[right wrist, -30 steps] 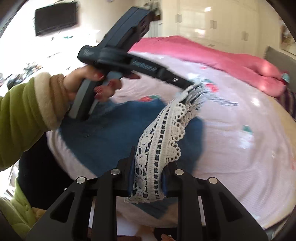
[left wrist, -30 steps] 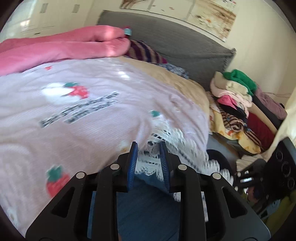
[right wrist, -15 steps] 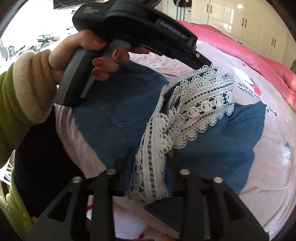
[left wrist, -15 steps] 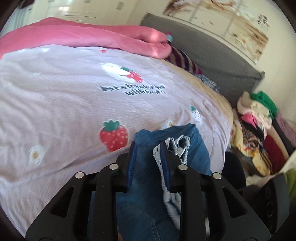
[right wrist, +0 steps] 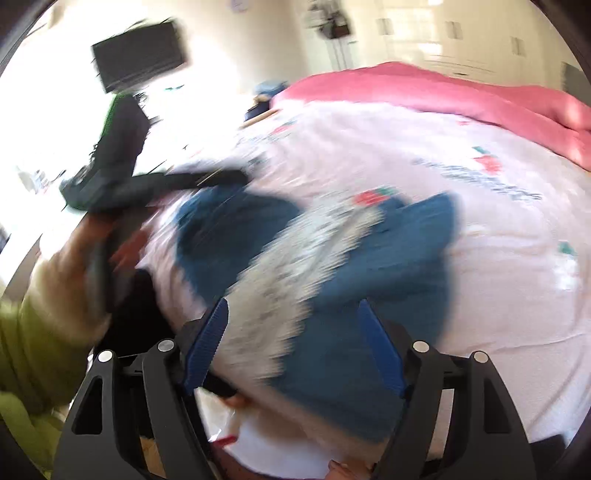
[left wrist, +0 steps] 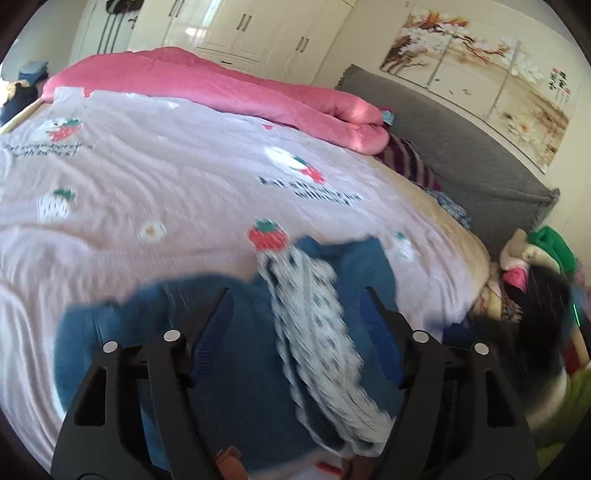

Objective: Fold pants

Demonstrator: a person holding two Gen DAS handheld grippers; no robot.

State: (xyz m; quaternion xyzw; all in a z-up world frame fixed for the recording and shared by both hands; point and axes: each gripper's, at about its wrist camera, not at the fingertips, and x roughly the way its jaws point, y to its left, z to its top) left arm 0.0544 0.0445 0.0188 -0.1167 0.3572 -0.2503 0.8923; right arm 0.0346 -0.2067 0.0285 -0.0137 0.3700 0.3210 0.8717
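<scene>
Pale pink strawberry-print bedsheet (left wrist: 155, 177) covers the wide bed and carries everything in view; on its near edge lie the blue denim pants with a white lace hem (left wrist: 251, 350), folded over so that the lace band (left wrist: 314, 317) runs diagonally across the top of the denim, blurred in both views; in the right wrist view the same pants (right wrist: 369, 280) spread from the bed edge toward the middle of the sheet.

Left gripper (left wrist: 295, 314) hangs above the pants with its blue-padded fingers (left wrist: 212, 332) spread wide, nothing between them; right gripper (right wrist: 291, 321) is likewise spread wide over the lace and denim, gripping nothing; in the right wrist view the left gripper's dark body (right wrist: 122, 177) appears at the far left, held by a hand (right wrist: 85, 266) in a green sleeve with a cream cuff.

Beyond the pants a rolled pink quilt (left wrist: 229, 92) lies along the far side of the bed; a grey padded headboard (left wrist: 454, 155) stands at the right, a heap of mixed clothes (left wrist: 532, 258) beside it; white wardrobe doors (left wrist: 258, 33) line the back wall.
</scene>
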